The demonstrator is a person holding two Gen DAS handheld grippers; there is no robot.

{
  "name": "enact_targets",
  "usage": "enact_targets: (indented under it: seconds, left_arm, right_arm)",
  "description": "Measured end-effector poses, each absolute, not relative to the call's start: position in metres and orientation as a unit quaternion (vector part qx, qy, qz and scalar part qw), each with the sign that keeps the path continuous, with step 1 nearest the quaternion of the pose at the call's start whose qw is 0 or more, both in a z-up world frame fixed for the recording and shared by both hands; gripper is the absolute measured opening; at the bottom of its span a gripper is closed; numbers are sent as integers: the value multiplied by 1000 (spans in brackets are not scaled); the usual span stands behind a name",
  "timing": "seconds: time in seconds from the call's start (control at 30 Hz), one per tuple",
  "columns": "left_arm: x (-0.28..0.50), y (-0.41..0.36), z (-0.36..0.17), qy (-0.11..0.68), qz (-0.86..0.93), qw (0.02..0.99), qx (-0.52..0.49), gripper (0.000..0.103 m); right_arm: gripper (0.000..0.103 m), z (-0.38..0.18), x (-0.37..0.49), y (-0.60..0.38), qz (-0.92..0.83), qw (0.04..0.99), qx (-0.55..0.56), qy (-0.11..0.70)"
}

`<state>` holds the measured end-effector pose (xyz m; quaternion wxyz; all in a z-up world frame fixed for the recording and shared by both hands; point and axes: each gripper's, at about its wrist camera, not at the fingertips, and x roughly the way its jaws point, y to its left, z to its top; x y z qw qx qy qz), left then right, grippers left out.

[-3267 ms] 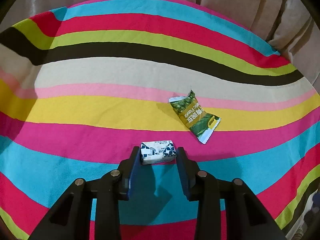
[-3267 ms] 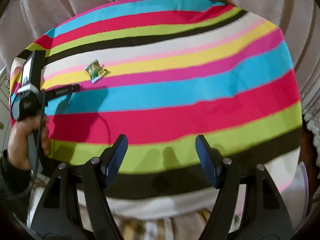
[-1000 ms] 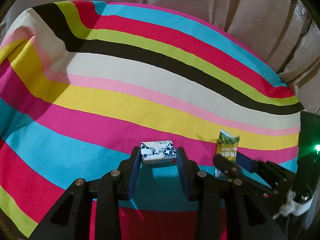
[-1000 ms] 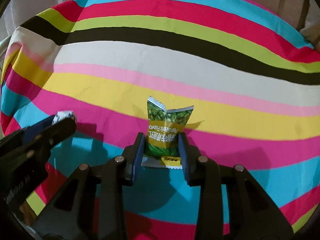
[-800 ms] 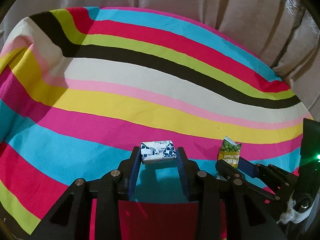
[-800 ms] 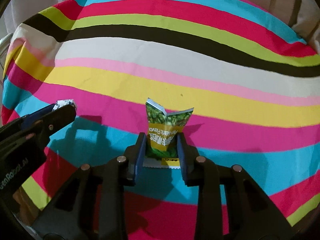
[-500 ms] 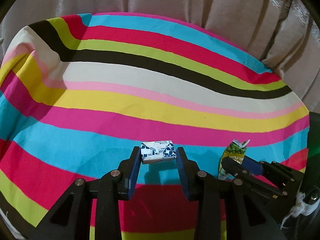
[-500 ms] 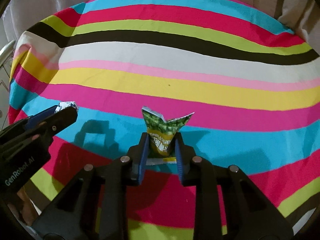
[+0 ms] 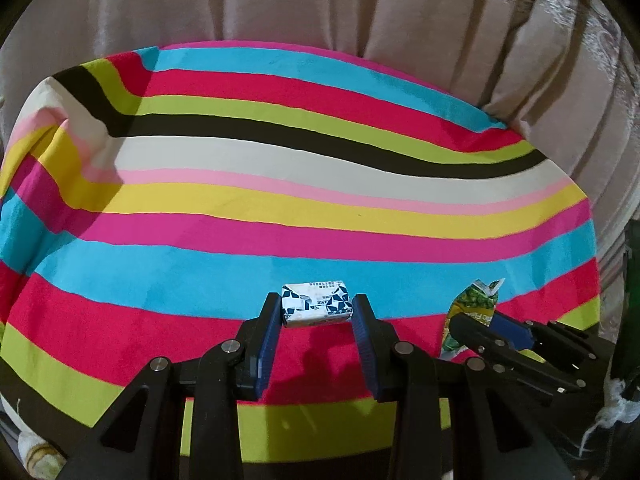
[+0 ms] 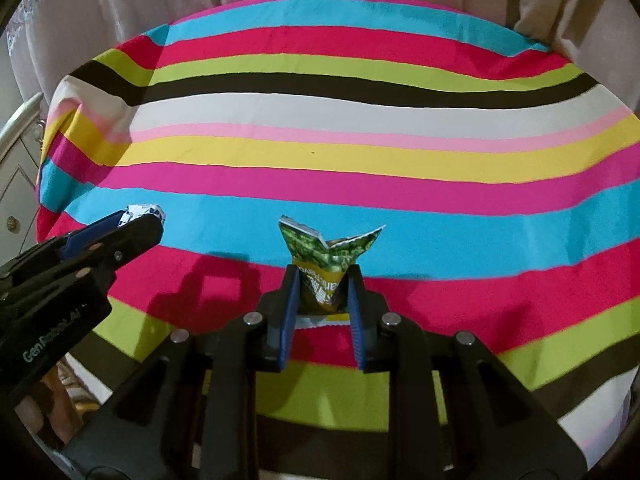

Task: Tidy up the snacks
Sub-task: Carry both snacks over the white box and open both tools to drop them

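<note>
Left hand-held gripper clamped on small blue-and-white snack packet, bottom centre of left view. Right hand-held gripper clamped on green snack bag, lower centre of right view. Both above striped cloth.

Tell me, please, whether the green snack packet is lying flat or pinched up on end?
On end: the green snack packet stands between the right gripper pads, crumpled, its top flaring above them.
</note>
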<state>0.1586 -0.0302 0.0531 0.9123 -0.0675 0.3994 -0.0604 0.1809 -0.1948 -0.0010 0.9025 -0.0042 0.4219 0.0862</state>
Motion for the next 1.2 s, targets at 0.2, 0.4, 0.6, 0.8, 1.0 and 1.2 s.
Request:
enact_targets:
  seconds: [0.2, 0.4, 0.6, 0.8, 1.0, 1.2]
  left_arm:
    - [136, -53, 63, 397, -88, 912, -55, 37]
    - [114, -79, 72, 391, -118, 912, -41, 37]
    - [95, -108, 79, 389, -149, 909, -21, 37]
    - [77, -137, 82, 391, -186, 901, -7, 37]
    - [52, -172, 85, 404, -237, 884, 1, 37]
    - [26, -216, 81, 427, -309, 850, -5, 37]
  right_arm:
    - [27, 10, 150, -214, 71, 907, 5, 415]
    - [27, 19, 118, -239, 48, 911, 7, 410]
    - [27, 21, 87, -269, 24, 910, 8, 414]
    - [27, 19, 55, -302, -5, 907, 20, 421]
    - [27, 22, 21, -339, -43, 905, 33, 423]
    - [27, 20, -17, -390, -87, 900, 52, 424]
